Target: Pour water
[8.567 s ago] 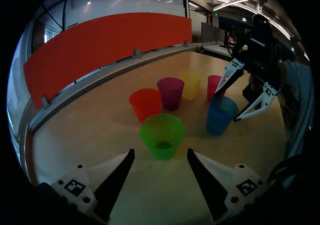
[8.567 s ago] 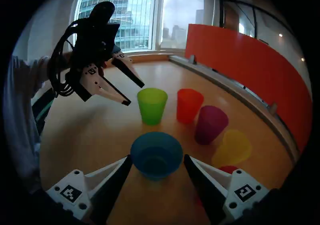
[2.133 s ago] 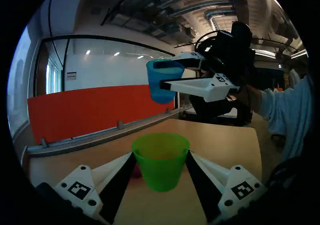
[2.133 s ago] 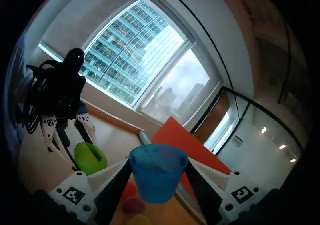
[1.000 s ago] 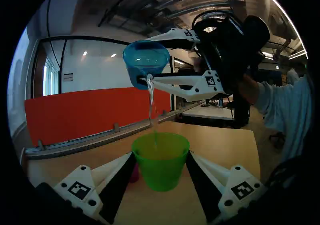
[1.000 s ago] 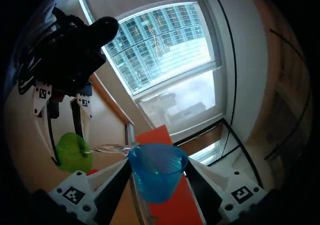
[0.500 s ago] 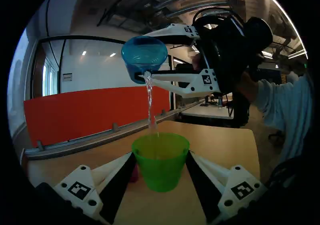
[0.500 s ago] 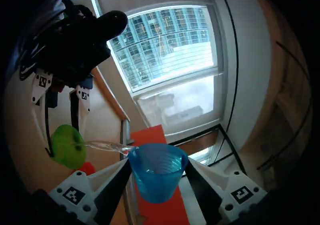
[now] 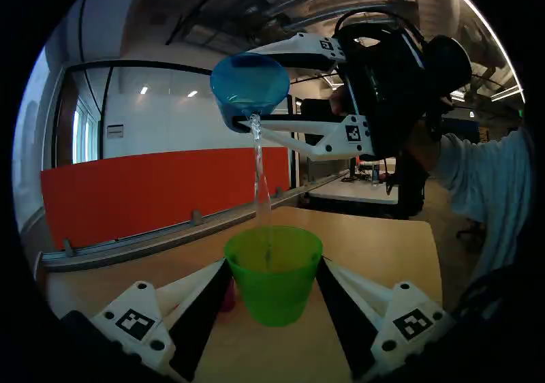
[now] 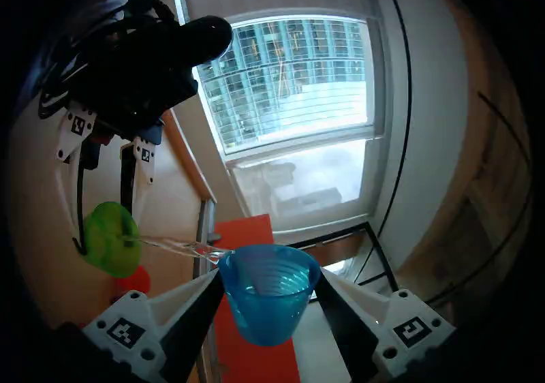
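Right jaws clamped on tipped blue cup (image 9: 246, 100), left jaws seemingly on green cup (image 9: 274, 274) catching water (image 9: 259, 178)

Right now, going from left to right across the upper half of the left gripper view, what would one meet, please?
orange panel → blue cup → sleeve
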